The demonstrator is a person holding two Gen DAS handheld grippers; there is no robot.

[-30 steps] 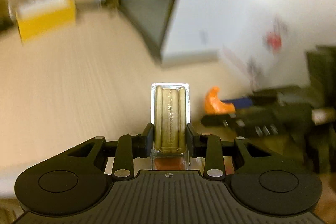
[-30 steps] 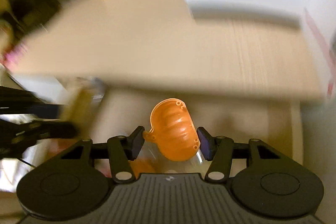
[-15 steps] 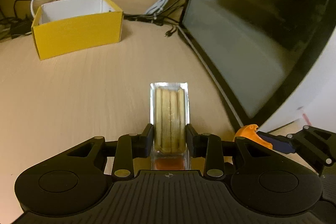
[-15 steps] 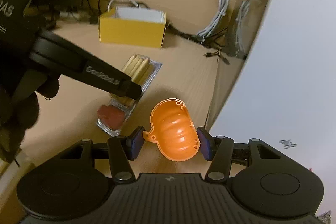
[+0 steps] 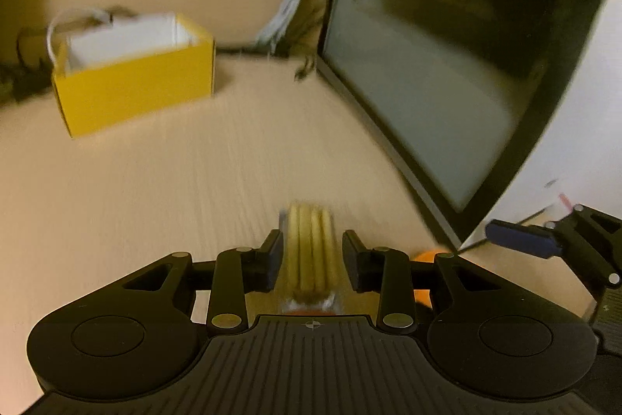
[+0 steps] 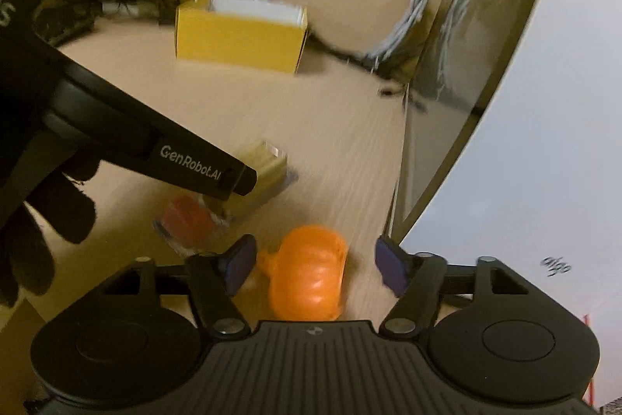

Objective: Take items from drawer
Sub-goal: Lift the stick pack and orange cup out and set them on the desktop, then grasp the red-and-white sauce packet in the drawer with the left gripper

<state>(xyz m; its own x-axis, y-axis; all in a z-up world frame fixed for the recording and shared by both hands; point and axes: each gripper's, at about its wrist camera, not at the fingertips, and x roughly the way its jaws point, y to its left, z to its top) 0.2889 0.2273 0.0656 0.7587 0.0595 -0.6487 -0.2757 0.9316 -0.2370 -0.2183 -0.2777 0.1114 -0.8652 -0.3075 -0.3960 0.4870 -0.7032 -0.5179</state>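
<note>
Now the left gripper (image 5: 311, 255) stands parted, its pads just clear of the biscuit pack (image 5: 311, 251) lying on the wooden desk (image 5: 155, 189). Right gripper (image 6: 315, 259) gapes wide around the orange pumpkin (image 6: 309, 275) resting on the desk; yellow box (image 6: 239, 39) at eleven o'clock.

Left gripper (image 5: 311, 259) parted around biscuit pack (image 5: 311, 255), desk (image 5: 155, 189)

desk (image 5: 155, 181): pale wood grain, matt
yellow box (image 5: 136, 92): matt card, white inside
pumpkin (image 6: 309, 275): smooth orange plastic
biscuit pack (image 6: 233, 197): clear glossy plastic
monitor (image 5: 447, 65): glossy dark screen
</note>
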